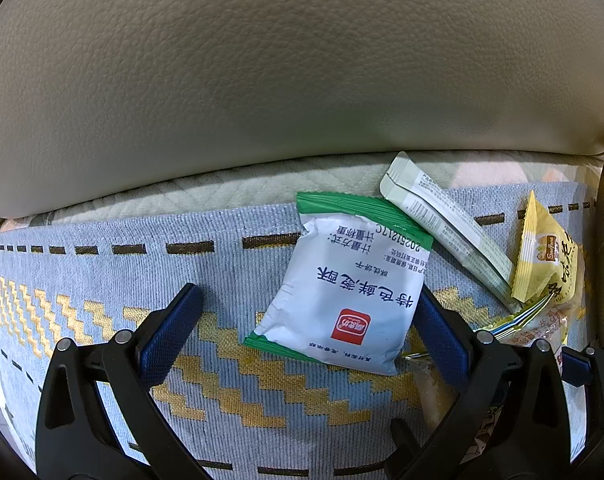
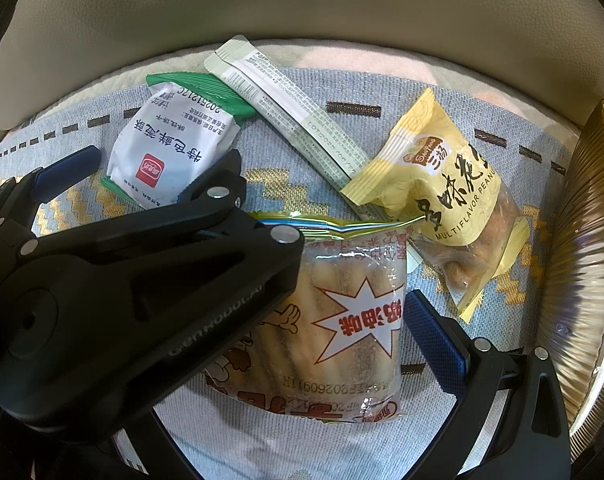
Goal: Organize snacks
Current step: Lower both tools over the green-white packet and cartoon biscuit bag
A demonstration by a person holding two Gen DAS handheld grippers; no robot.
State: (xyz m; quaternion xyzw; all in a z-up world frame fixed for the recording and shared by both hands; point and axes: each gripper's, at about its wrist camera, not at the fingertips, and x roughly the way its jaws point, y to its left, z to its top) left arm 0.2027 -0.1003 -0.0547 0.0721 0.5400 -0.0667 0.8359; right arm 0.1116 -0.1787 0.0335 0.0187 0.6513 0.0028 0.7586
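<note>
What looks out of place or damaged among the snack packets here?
Nothing looks torn or spilled. The packets just lie askew on the woven mat: the long sachet runs diagonally with its end under the yellow peanut bag, beside the tilted white-green packet.

A home living room: a beige leather sofa back [image 1: 285, 80] rises behind a woven patterned cloth [image 1: 101, 280].

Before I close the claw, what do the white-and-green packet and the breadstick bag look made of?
White-and-green packet: thin plastic film, probably; matte, opaque, creased, with crimped green end seals.
Breadstick bag: clear glossy plastic film; glare streaks show, and the sticks are visible through it. Both look soft and crushable.
</note>
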